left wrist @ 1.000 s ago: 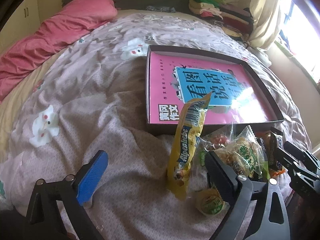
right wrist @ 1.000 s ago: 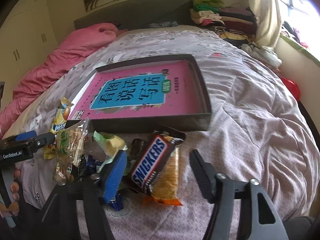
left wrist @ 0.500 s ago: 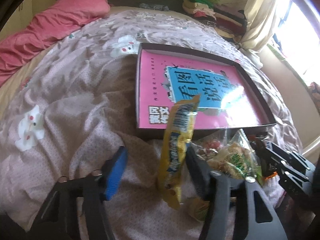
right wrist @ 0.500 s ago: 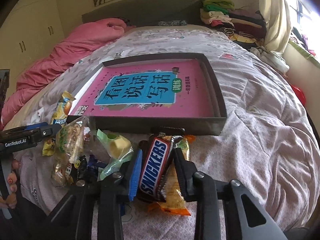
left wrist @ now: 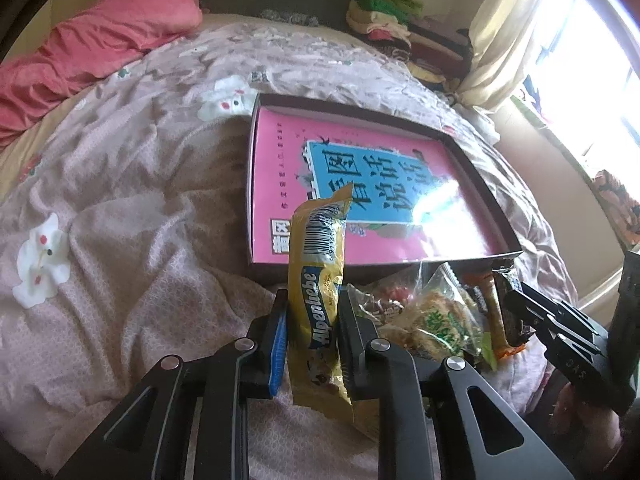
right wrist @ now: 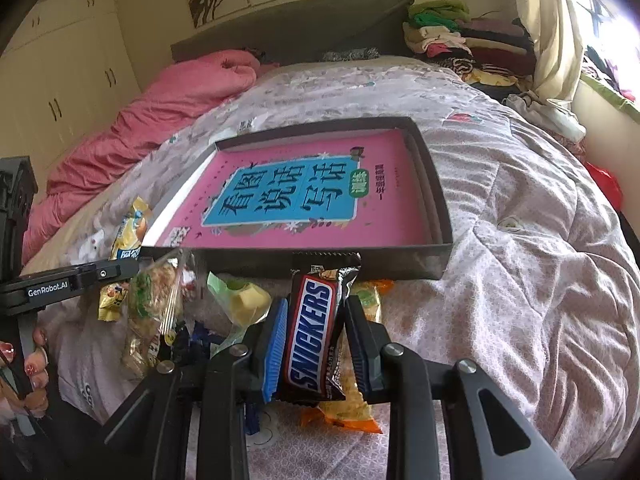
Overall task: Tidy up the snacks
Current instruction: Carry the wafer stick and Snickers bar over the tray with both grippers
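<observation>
My left gripper (left wrist: 312,312) is shut on a yellow Alpenliebe packet (left wrist: 318,280) that stands up between its jaws on the bed. My right gripper (right wrist: 314,314) is shut on a brown Snickers bar (right wrist: 314,328), with an orange-wrapped snack (right wrist: 352,404) lying under it. Just beyond both lies a dark shallow box (left wrist: 256,184), also in the right wrist view (right wrist: 432,184), holding a pink book (left wrist: 360,184) with a blue title panel (right wrist: 288,192). More loose snacks lie between the grippers: a clear bag of crackers (left wrist: 436,320) (right wrist: 156,304) and a green-yellow packet (right wrist: 244,300).
The bed has a rumpled floral quilt (left wrist: 132,208). A pink duvet (left wrist: 100,44) lies at the head. Folded clothes (right wrist: 460,36) are stacked at the far right corner. A window and curtain (left wrist: 520,32) are on the right.
Both grippers went from open to shut: the left closed on the yellow Alpenliebe packet, the right on the Snickers bar. Both moved in closer to the snacks.
</observation>
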A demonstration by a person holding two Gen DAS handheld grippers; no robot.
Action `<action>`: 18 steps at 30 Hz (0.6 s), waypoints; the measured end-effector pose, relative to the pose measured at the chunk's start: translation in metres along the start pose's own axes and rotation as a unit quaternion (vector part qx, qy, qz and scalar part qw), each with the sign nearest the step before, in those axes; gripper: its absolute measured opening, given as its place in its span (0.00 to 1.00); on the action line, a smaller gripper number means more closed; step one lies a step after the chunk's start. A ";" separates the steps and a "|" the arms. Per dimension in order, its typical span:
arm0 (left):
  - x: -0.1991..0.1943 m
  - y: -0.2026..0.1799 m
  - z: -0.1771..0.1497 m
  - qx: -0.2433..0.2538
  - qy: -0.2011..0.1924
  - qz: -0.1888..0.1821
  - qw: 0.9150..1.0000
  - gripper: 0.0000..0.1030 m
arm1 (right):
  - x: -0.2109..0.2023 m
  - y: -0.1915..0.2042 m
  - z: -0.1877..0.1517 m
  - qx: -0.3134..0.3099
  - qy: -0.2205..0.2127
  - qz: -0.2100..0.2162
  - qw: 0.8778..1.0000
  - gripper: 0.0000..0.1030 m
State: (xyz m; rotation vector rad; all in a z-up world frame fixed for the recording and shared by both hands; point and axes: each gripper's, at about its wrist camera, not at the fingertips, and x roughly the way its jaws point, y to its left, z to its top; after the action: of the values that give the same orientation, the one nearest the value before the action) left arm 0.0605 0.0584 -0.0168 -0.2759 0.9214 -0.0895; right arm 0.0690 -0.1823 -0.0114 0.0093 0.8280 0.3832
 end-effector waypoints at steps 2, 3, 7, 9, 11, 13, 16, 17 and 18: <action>-0.005 0.000 0.001 -0.001 -0.005 -0.001 1.000 0.22 | -0.003 -0.001 0.002 0.003 -0.008 0.002 1.000 0.29; -0.009 0.000 0.002 -0.002 -0.009 0.001 1.000 0.22 | -0.005 -0.002 0.003 0.004 -0.013 0.002 1.000 0.29; -0.020 -0.002 0.008 -0.001 -0.025 -0.001 1.000 0.22 | -0.011 -0.005 0.007 0.009 -0.026 0.002 1.000 0.29; -0.023 -0.003 0.012 0.000 -0.031 -0.001 1.000 0.22 | -0.012 -0.008 0.010 0.013 -0.030 0.002 0.999 0.29; -0.025 -0.004 0.016 -0.001 -0.036 0.003 0.999 0.22 | -0.013 -0.011 0.012 0.018 -0.035 0.000 0.999 0.29; -0.025 -0.005 0.020 -0.001 -0.039 0.003 0.999 0.22 | -0.014 -0.015 0.015 0.023 -0.039 -0.001 0.999 0.29; -0.024 -0.006 0.023 0.000 -0.041 0.003 0.999 0.22 | -0.014 -0.021 0.020 0.029 -0.047 -0.003 0.998 0.29; -0.023 -0.007 0.025 0.000 -0.042 0.003 0.999 0.22 | -0.015 -0.022 0.022 0.031 -0.051 -0.004 0.998 0.29; -0.023 -0.008 0.028 0.001 -0.043 0.004 0.999 0.22 | -0.015 -0.024 0.024 0.032 -0.055 -0.005 0.998 0.29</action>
State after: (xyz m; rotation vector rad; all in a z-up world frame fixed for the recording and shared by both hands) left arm 0.0691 0.0610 0.0187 -0.2719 0.8366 -0.0707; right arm 0.0848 -0.2061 0.0118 0.0846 0.7319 0.3429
